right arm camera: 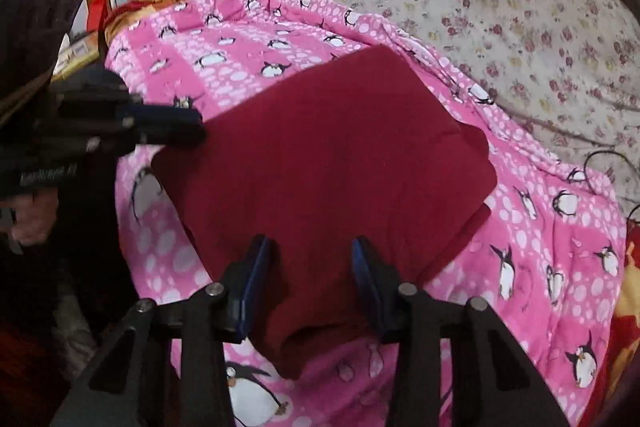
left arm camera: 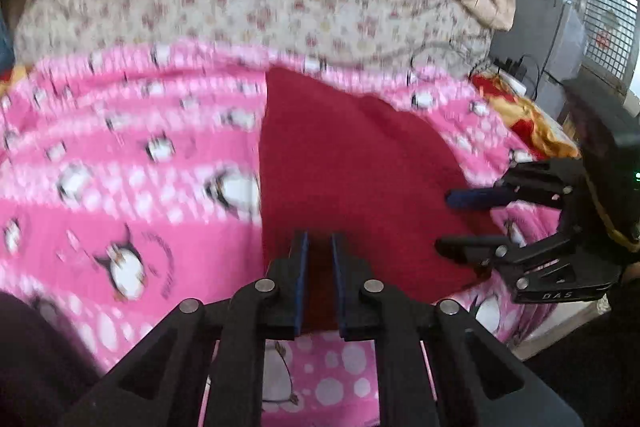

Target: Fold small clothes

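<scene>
Our left gripper (left arm camera: 319, 243) fills the bottom of the left wrist view, its blue-padded fingers (left arm camera: 301, 279) drawn to a narrow gap with a strip of the dark red garment (left arm camera: 352, 167) showing between them; we cannot tell whether they pinch the cloth or only hover over its near edge. That garment lies flat on the pink penguin blanket (left arm camera: 120, 167), stretching away from the fingertips. At the right edge we see our right gripper (left arm camera: 444, 223), jaws parted, reaching over the garment's right side.

From the right wrist view, our right gripper (right arm camera: 310, 247) stands wide, the garment (right arm camera: 320, 155) lying between and beyond its fingers, its near hem bulging below them. We see the left gripper (right arm camera: 196, 131) at the garment's far left corner. Behind the blanket (right arm camera: 540, 247) lies a floral quilt (right arm camera: 520, 27).
</scene>
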Demonstrator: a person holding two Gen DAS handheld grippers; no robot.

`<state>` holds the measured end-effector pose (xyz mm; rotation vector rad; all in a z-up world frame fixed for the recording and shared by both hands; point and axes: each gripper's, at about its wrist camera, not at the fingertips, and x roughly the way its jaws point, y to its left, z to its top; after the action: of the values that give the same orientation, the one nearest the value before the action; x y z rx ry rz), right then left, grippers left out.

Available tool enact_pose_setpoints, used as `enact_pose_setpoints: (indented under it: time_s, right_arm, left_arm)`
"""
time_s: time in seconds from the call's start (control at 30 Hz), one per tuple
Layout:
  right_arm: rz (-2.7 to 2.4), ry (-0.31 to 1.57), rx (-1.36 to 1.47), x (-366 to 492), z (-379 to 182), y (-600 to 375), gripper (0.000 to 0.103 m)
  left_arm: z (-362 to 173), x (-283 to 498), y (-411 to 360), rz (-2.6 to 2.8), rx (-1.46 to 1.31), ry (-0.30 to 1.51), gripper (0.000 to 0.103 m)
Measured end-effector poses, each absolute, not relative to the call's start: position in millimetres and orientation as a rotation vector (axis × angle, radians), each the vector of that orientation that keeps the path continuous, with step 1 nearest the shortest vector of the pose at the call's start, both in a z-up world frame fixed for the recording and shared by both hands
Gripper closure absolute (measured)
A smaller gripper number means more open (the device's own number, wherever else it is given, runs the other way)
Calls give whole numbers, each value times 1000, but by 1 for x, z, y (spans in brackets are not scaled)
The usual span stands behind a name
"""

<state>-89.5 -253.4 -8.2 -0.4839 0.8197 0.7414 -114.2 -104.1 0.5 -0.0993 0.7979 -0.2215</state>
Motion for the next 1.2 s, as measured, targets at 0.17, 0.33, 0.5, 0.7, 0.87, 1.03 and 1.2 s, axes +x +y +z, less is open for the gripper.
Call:
enact_pose_setpoints:
  time_s: [0.17, 0.33, 0.5, 0.7, 0.87, 1.03, 1.2]
  right_arm:
    - [708, 828, -514, -96, -18, -251, 58]
    - [707, 828, -518, -95, -16, -244, 54]
    - [704, 811, -535, -97, -17, -243, 53]
    - [715, 814, -521, -96, -16, -245, 53]
    - [717, 808, -548, -97, -17, -243, 52]
    - [724, 808, -534, -96, -17, -244, 51]
    - [737, 813, -518, -93, -15, -246, 50]
  left_arm:
    - [-13, -107, -105, -247, -76, 832, 103]
    - [21, -94, -98, -273, -161, 815, 103]
    - [34, -39, -107, -256, -187, 810, 103]
    - [8, -5, -99, -174, -281, 929, 103]
    - [39, 34, -103, -181, -324, 882, 103]
    - [18, 90, -116, -154, -271, 953, 103]
    - [-17, 104, -101, -164, -374, 1033, 103]
